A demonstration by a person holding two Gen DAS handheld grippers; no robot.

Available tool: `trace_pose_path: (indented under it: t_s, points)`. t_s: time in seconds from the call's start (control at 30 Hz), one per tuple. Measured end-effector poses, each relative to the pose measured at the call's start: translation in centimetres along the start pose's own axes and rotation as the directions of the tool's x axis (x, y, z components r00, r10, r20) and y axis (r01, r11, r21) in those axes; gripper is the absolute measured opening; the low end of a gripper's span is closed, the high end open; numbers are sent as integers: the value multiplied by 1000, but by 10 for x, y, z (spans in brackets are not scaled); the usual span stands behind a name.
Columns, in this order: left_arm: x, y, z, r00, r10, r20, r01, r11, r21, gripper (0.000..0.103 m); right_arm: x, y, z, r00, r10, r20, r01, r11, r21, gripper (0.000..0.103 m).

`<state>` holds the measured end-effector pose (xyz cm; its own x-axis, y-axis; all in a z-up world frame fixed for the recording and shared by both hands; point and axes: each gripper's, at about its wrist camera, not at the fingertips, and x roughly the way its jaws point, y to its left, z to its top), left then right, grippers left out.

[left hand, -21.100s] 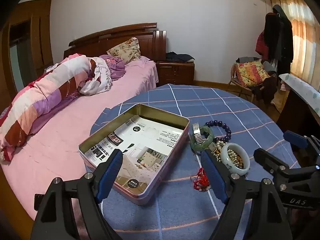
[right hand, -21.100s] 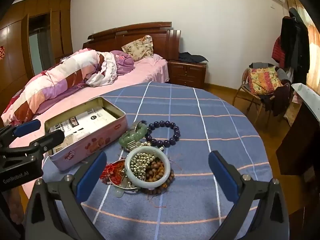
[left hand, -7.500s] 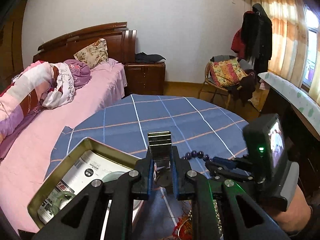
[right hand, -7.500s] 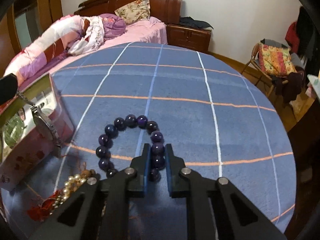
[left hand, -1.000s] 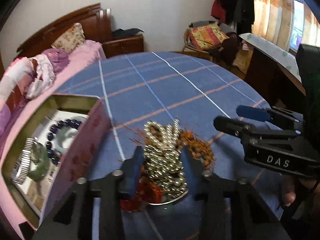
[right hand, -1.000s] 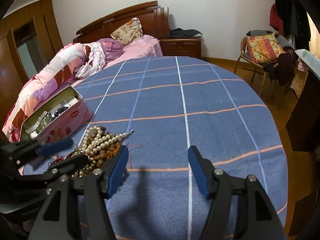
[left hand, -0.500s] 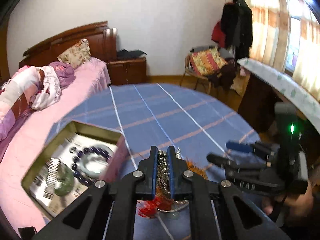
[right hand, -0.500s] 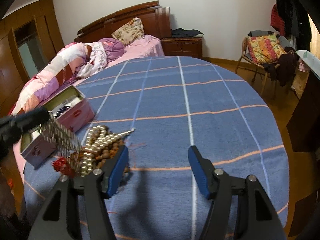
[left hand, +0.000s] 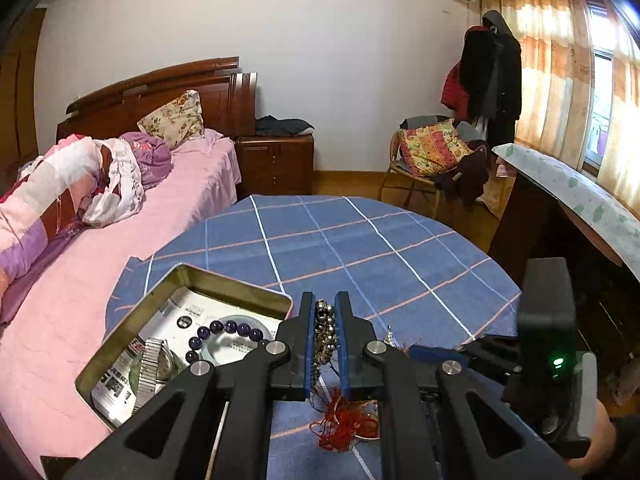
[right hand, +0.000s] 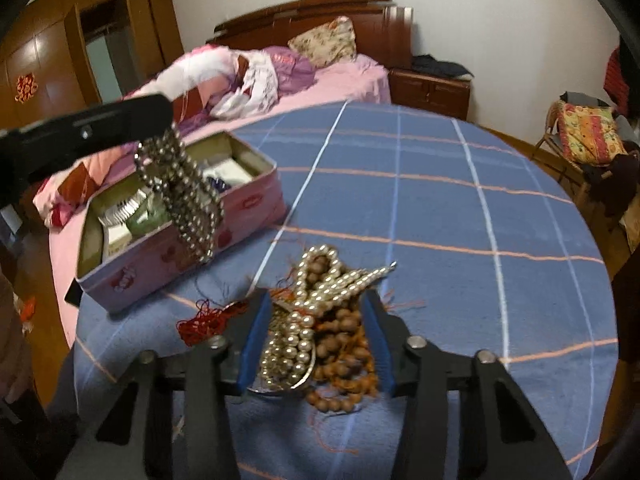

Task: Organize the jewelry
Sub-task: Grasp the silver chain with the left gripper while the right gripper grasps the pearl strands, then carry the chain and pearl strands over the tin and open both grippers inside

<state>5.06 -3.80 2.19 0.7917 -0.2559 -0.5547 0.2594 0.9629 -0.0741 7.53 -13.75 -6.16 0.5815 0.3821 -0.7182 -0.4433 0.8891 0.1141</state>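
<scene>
- Above the near edge of the round table (left hand: 360,240), the left gripper (left hand: 325,320) points forward and somewhat downward, its two blue-lined jaws pressed together on a strand of silver beads (left hand: 323,328).
- From the right wrist view that same strand of silver beads (right hand: 184,196) dangles in loops from the raised left gripper (right hand: 160,120), hanging in front of the open tin (right hand: 180,240) and clear of the tablecloth.
- The tin (left hand: 132,344) lies at the table's left edge beside the pink bed (left hand: 120,240); inside are a dark bead bracelet (left hand: 224,332), a metal watch band (left hand: 150,372) and a green bangle (left hand: 138,368), lying on printed paper.
- The right gripper (right hand: 316,344) is tilted steeply down at the table, low over the remaining heap; its jaws have just been closing and now straddle the pile, one blue pad on each side.
- Between those jaws lie the pearl strands (right hand: 304,320) and, beneath and to their right, the brown wooden beads (right hand: 344,360); I cannot tell whether the pads actually press on them.
- A red thread tangle (right hand: 200,320) lies on the cloth just left of the right gripper's left jaw.
- In the left wrist view the right gripper's body with its green light (left hand: 556,360) sits low at right, with part of a hand (left hand: 596,448) behind it.
</scene>
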Motion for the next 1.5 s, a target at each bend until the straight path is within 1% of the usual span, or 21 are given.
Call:
trace_pose_path:
  t_s: [0.13, 0.23, 0.27, 0.3, 0.33, 0.47, 0.6, 0.63, 0.67, 0.7, 0.73, 0.83, 0.9, 0.97, 1.0, 1.03, 1.23, 1.27, 1.3, 1.33, 1.5]
  points:
    - [3, 0, -4, 1000, -7, -10, 7, 1000, -4, 8, 4, 4, -2, 1000, -5, -12, 5, 999, -32, 18]
    - [0, 3, -2, 1000, -7, 3, 7, 1000, -8, 8, -2, 4, -1, 1000, -5, 6, 5, 999, -37, 15]
    - [-3, 4, 0, 1000, -6, 12, 6, 1000, -9, 8, -6, 3, 0, 1000, -3, 21, 3, 1000, -31, 2]
    - [-5, 6, 2, 1000, -4, 18, 4, 1000, -10, 8, -10, 2, 3, 999, -6, 36, 7, 1000, -26, 0]
    - [-7, 7, 4, 1000, -3, 24, 3, 1000, -12, 8, -15, 0, 5, 999, -6, 52, 7, 1000, -19, 3]
    - [-14, 11, 9, 999, 3, 47, -3, 1000, -18, 8, -28, -3, 14, 995, -12, 94, 13, 1000, -11, 3]
    - [-15, 12, 9, 998, 6, 56, -4, 1000, -21, 8, -28, -6, 19, 996, -3, 84, 1, 1000, 19, 7]
    - [-15, 12, 9, 998, 6, 56, -5, 1000, -20, 8, -26, -5, 19, 997, -11, 82, 9, 1000, 23, 22]
    - [-14, 12, 9, 999, 6, 54, -5, 1000, -20, 8, -23, -5, 17, 997, -11, 74, 9, 1000, 20, 44]
    - [-15, 12, 8, 999, 5, 54, -4, 1000, -21, 8, -20, -2, 16, 998, -8, 62, 7, 1000, 13, 50]
    - [-15, 13, 8, 999, 6, 53, -5, 1000, -22, 8, -15, 1, 14, 999, -14, 48, 14, 1000, 2, 50]
    - [-14, 15, 8, 999, 9, 51, -8, 1000, -24, 8, -4, 10, 8, 1000, -24, 2, 24, 999, -30, 48]
    - [-10, 16, 7, 999, 11, 44, -9, 1000, -28, 8, 6, 14, 4, 999, -37, -24, 35, 998, -47, 43]
    - [-6, 18, 5, 999, 13, 34, -11, 999, -33, 8, 13, 14, 2, 998, -57, -41, 54, 997, -62, 25]
    - [-4, 19, 4, 1000, 13, 29, -11, 999, -37, 8, 12, 14, 2, 998, -52, -35, 50, 997, -66, 22]
    - [-4, 20, 3, 1000, 13, 25, -12, 999, -40, 8, 9, 14, 2, 998, -49, -27, 47, 997, -65, 15]
    - [-7, 24, 5, 999, 18, 34, -16, 999, -44, 8, -21, 6, 12, 997, -38, 64, 40, 999, -34, 14]
    - [-8, 24, 5, 999, 18, 36, -17, 999, -43, 8, -26, 4, 14, 996, -32, 80, 34, 999, -24, 12]
    - [-9, 24, 6, 999, 19, 41, -17, 999, -43, 8, -31, 2, 16, 995, -31, 93, 33, 999, -16, 0]
    - [-11, 23, 7, 999, 19, 45, -17, 999, -41, 8, -35, 1, 19, 994, -29, 106, 31, 999, -11, 2]
    - [-15, 24, 8, 998, 20, 58, -18, 999, -38, 8, -46, 0, 33, 990, -26, 137, 28, 1000, -13, 2]
